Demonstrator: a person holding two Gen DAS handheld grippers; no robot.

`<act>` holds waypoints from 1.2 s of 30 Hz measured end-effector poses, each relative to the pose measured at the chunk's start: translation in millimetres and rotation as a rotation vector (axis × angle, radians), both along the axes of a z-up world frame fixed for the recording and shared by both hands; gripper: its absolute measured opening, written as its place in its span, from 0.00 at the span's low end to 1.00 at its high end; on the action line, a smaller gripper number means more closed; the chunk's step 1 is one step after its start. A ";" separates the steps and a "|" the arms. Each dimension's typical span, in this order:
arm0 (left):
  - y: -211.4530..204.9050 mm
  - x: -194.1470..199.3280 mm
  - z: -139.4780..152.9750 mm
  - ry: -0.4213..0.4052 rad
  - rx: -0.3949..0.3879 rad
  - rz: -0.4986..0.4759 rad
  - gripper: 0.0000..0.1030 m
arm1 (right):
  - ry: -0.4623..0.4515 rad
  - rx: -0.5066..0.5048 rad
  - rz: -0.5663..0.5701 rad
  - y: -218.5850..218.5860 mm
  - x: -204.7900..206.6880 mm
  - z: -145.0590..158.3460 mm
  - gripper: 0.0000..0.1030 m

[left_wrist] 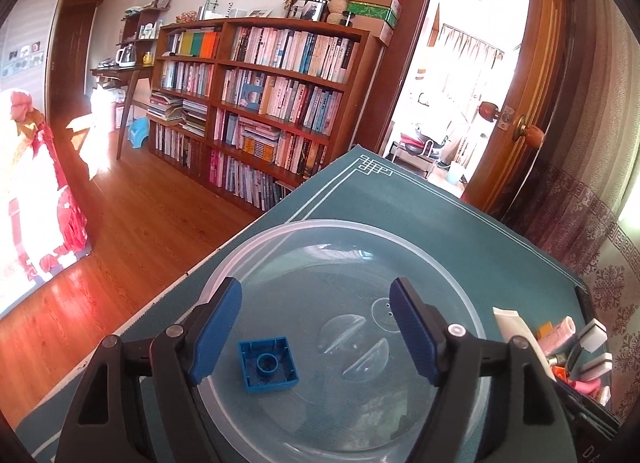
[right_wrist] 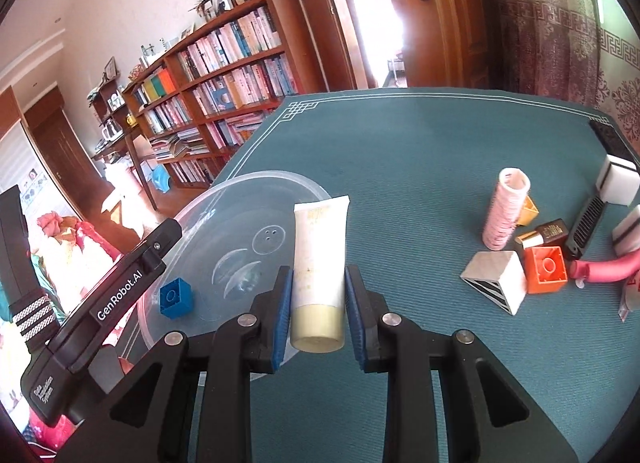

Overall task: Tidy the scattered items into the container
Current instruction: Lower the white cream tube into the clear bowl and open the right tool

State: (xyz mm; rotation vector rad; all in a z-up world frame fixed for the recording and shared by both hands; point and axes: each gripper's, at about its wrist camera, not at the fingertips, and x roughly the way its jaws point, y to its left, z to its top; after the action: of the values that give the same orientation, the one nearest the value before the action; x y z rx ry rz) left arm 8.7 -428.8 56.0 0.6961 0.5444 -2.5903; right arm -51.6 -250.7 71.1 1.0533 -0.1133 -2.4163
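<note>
A cream plastic squeeze tube (right_wrist: 318, 259) is clamped cap-first between the blue pads of the right gripper (right_wrist: 318, 295), near the rim of the clear round plastic container (right_wrist: 256, 187). A small blue plastic brick (left_wrist: 267, 363) is seen inside the container, under the wide-open, empty left gripper (left_wrist: 316, 327).

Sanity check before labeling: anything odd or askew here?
Only the small blue plastic building block lying hollow side up in the clear round plastic container. The right gripper holds the white squeeze tube straight.
</note>
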 end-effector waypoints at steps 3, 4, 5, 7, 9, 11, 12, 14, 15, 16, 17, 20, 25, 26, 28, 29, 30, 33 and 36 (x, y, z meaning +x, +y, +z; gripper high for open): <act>1.2 1.5 2.9 0.008 -0.018 0.005 0.79 | -0.011 0.000 0.019 -12.0 -5.3 -2.3 0.27; 0.9 2.6 3.5 0.011 -0.023 0.012 0.79 | -0.015 0.001 0.022 -15.7 -7.5 -3.6 0.28; -0.3 3.8 3.7 0.013 -0.024 0.019 0.80 | -0.020 0.001 0.024 -18.1 -10.4 -5.0 0.28; -4.0 4.9 2.9 0.014 -0.015 0.034 0.80 | -0.023 0.003 0.019 -22.4 -16.0 -7.6 0.28; -7.7 5.1 0.7 0.010 -0.002 0.049 0.80 | -0.014 0.012 0.018 -25.4 -18.9 -8.9 0.28; -10.4 5.3 -1.1 0.004 0.006 0.056 0.80 | -0.008 0.019 0.020 -26.4 -18.0 -10.0 0.28; -11.2 4.8 -1.9 0.001 0.008 0.058 0.80 | -0.006 0.020 0.020 -25.8 -17.0 -10.7 0.28; -11.6 4.3 -2.9 -0.004 0.009 0.057 0.80 | -0.011 0.024 0.016 -24.2 -16.6 -13.6 0.28; -10.7 3.8 -3.0 -0.005 0.008 0.055 0.80 | -0.014 0.025 0.013 -22.3 -15.5 -15.2 0.28; -9.3 3.9 -3.4 -0.006 0.006 0.052 0.80 | -0.020 0.025 0.008 -19.1 -14.2 -16.5 0.28; -7.8 3.6 -3.3 -0.007 0.002 0.047 0.80 | -0.026 0.024 0.002 -15.3 -12.7 -18.7 0.28; -1.9 2.1 -3.4 -0.013 -0.016 0.033 0.80 | -0.034 0.013 -0.028 -1.4 -7.7 -22.0 0.28; 6.4 -0.7 -4.7 -0.022 -0.026 0.004 0.82 | -0.013 0.008 -0.092 25.5 5.0 -23.5 0.49; 7.8 -1.3 -4.9 -0.023 -0.026 -0.001 0.83 | -0.007 0.010 -0.110 31.6 7.5 -23.8 0.52; 9.7 -3.2 -4.2 -0.024 -0.031 -0.008 0.87 | 0.000 0.019 -0.141 44.4 12.4 -25.9 0.53; 11.3 -3.3 -4.0 -0.022 -0.035 -0.010 0.90 | -0.002 0.024 -0.156 51.2 14.3 -27.9 0.53; 12.8 -2.9 -3.1 -0.018 -0.039 -0.014 0.91 | -0.007 0.027 -0.170 58.0 16.1 -30.2 0.53; 19.2 -1.5 -0.8 -0.007 -0.060 -0.027 1.00 | -0.033 0.037 -0.217 78.0 20.1 -39.4 0.53; 27.9 -0.1 2.6 0.013 -0.078 -0.052 1.00 | -0.064 0.042 -0.268 97.4 21.2 -48.3 0.53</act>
State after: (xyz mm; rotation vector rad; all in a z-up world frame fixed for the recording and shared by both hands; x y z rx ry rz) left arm 8.7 -400.9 58.6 0.6762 0.4315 -2.6509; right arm -30.4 -153.3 22.8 1.2018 -0.2404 -2.6318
